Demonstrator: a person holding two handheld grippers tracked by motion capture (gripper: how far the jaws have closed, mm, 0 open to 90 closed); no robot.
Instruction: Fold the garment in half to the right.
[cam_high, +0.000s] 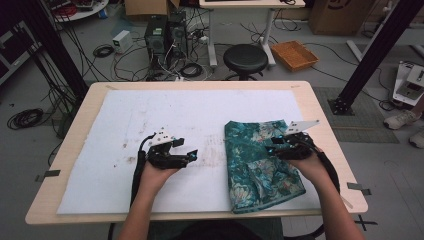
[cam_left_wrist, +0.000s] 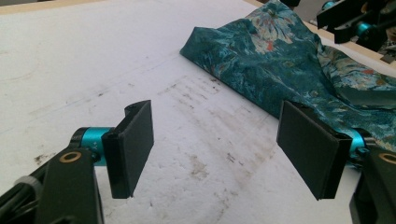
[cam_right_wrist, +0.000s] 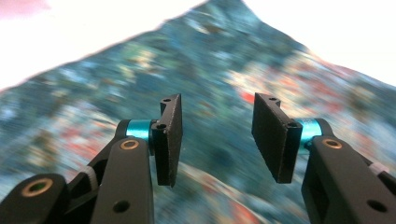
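Folded teal floral cloth (cam_high: 260, 165) lies toward the bench's (cam_high: 65, 150) right edge, reaching its near edge; right tool (cam_high: 276, 146) hovers over cloth, jaws parted, gripping nothing; left tool (cam_high: 191, 156), jaws wide and empty, over white mat (cam_high: 120, 130) beside cloth.

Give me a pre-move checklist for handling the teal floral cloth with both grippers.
1. Teal floral cloth lies folded on the white mat, all on the table: ok.
2. Right gripper over the cloth, jaws apart, nothing between them: ok.
3. Left gripper open over bare mat, beside the cloth: ok.
4. Right pads touching the fabric: cannot tell, the view is blurred.
5. Cloth edge near the left gripper unobstructed: ok.
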